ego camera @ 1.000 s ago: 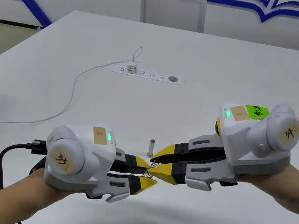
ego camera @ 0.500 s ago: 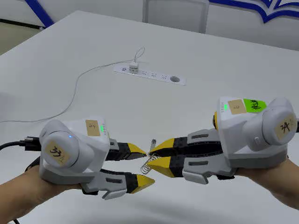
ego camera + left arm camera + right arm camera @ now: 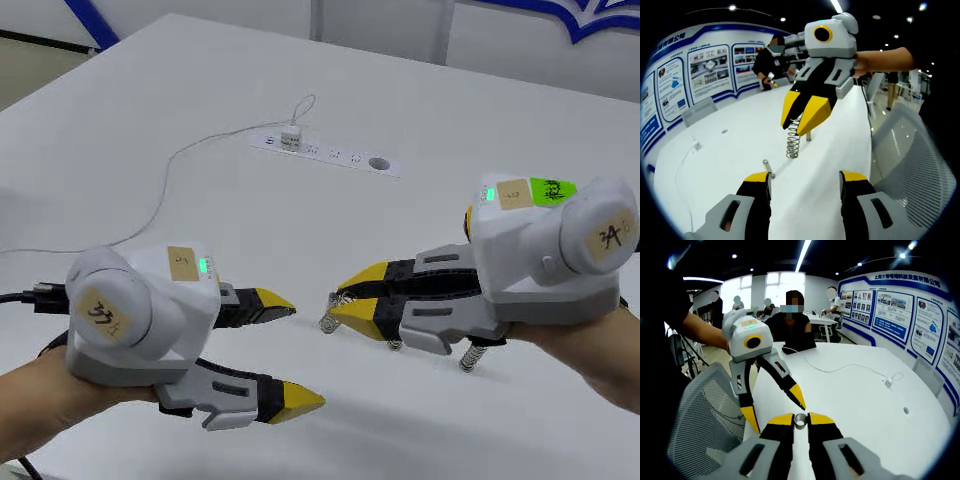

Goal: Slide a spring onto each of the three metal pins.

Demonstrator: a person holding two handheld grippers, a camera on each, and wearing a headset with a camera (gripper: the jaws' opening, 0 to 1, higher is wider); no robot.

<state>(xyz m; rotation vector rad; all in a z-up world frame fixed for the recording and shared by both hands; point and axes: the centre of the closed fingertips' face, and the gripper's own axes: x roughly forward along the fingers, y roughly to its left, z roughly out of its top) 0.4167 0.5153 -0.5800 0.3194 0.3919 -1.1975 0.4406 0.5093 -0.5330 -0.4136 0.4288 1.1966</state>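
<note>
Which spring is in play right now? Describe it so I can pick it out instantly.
On the white table, find the right gripper, the one with a green sticker on top. The spring hangs down from its shut yellow tips. Unlike the other springs showing under that gripper's body, this one is pinched in the jaws.

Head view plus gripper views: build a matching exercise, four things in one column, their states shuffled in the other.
Things
1. left tongs
2. right tongs
3. spring
4. power strip

States
A. lying flat on the table
B. shut
C. open, holding nothing
D. pinched at one end between yellow tips

Pairs: 1-C, 2-B, 3-D, 4-A
</note>
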